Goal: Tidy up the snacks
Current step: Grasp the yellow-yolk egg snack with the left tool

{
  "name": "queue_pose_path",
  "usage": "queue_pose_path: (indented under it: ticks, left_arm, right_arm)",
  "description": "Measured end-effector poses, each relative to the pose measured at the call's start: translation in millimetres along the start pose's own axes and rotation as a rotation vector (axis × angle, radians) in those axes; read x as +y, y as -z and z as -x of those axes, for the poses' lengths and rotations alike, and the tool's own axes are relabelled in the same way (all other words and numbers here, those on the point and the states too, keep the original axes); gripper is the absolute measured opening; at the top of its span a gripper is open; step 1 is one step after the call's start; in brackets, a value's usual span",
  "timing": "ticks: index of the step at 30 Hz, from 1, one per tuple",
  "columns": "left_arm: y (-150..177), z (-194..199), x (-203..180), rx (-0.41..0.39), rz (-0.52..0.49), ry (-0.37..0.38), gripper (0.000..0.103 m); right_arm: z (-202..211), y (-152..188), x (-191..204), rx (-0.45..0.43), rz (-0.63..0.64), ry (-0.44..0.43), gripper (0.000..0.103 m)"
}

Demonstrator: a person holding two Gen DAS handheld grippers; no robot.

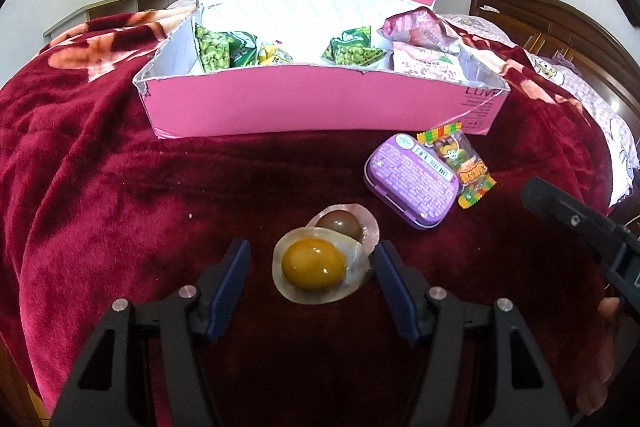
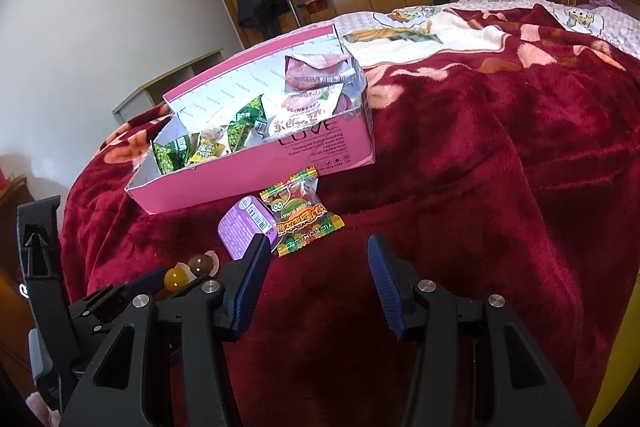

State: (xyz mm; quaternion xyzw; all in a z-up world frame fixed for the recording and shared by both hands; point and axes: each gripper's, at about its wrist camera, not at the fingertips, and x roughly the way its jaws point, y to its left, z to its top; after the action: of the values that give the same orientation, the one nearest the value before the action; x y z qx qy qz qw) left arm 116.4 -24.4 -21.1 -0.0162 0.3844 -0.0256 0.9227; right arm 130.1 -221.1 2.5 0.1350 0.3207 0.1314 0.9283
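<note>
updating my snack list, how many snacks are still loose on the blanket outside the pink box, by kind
jelly cups: 2, amber one and brown one
purple tin: 1
gummy packet: 1
total: 4

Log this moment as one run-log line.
left gripper: open, straddling yellow jelly cup | right gripper: open, empty | purple tin, gummy packet: outside pink box
</note>
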Motion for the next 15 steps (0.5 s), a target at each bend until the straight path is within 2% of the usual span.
queue_pose_path:
  ticks: [2,5,12,15]
  left_arm:
    - [1,1,-1,-0.005,-0.010,-0.003,0.053]
    - [2,2,-1,-0.010,-0.018,-0.008,0.045]
    - [3,11,8,-0.005,-0.006,0.007,0.038]
    - [4,15,11,-0.013,-0.007,-0.023,0.037]
  right_arm:
    - [-1,0,1,0.003,0.001,-0.002,0.052]
    - [0,1,3,0.001,0.007,-0.002,0.052]
    - [2,1,8,0.002,0.018,-0.007,0.052]
    - [3,2,13,0.001,0.031,-0.011,0.052]
